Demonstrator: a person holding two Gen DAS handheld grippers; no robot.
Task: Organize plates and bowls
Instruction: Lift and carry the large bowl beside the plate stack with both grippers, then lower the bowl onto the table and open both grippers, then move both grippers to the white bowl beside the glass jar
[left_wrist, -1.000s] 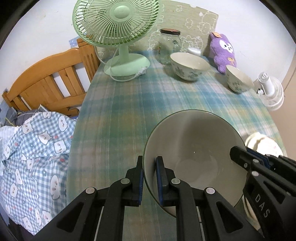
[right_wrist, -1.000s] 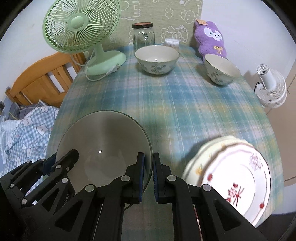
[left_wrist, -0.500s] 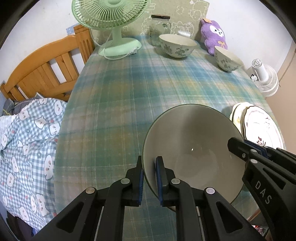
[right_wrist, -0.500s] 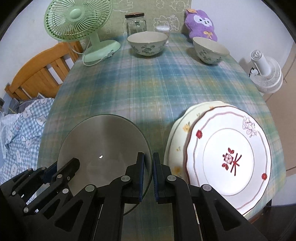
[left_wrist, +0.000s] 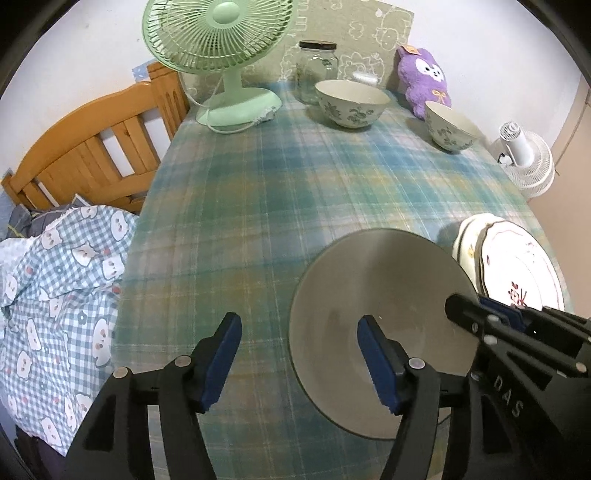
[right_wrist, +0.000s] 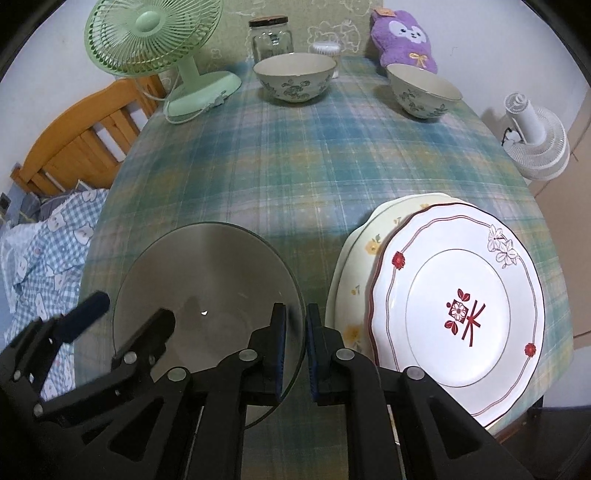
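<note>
A wide grey bowl (left_wrist: 380, 295) (right_wrist: 207, 280) sits near the front edge of the plaid table (right_wrist: 295, 166). My left gripper (left_wrist: 297, 325) (right_wrist: 129, 308) is opening. Its blue pads stand well apart on either side of the bowl's left rim and do not touch it. My right gripper (right_wrist: 295, 314) (left_wrist: 465, 302) still pinches the bowl's right rim, and its jaws are just starting to part. Right beside the bowl a white red-flowered plate (right_wrist: 458, 306) (left_wrist: 517, 266) lies on a cream plate (right_wrist: 354, 266). Two floral bowls (right_wrist: 295, 77) (right_wrist: 423, 88) stand at the far end.
At the far end stand a green fan (right_wrist: 155, 40), a glass jar (right_wrist: 269, 35) and a purple plush toy (right_wrist: 404, 37). Off the right edge is a white fan (right_wrist: 535, 136). A wooden bed frame (left_wrist: 92, 147) with checked bedding (left_wrist: 55, 295) lies to the left.
My left gripper's jaws have sprung apart and let go of the bowl's left rim. A second ago both grippers pulled back with the bowl toward the near edge, beside the plates.
</note>
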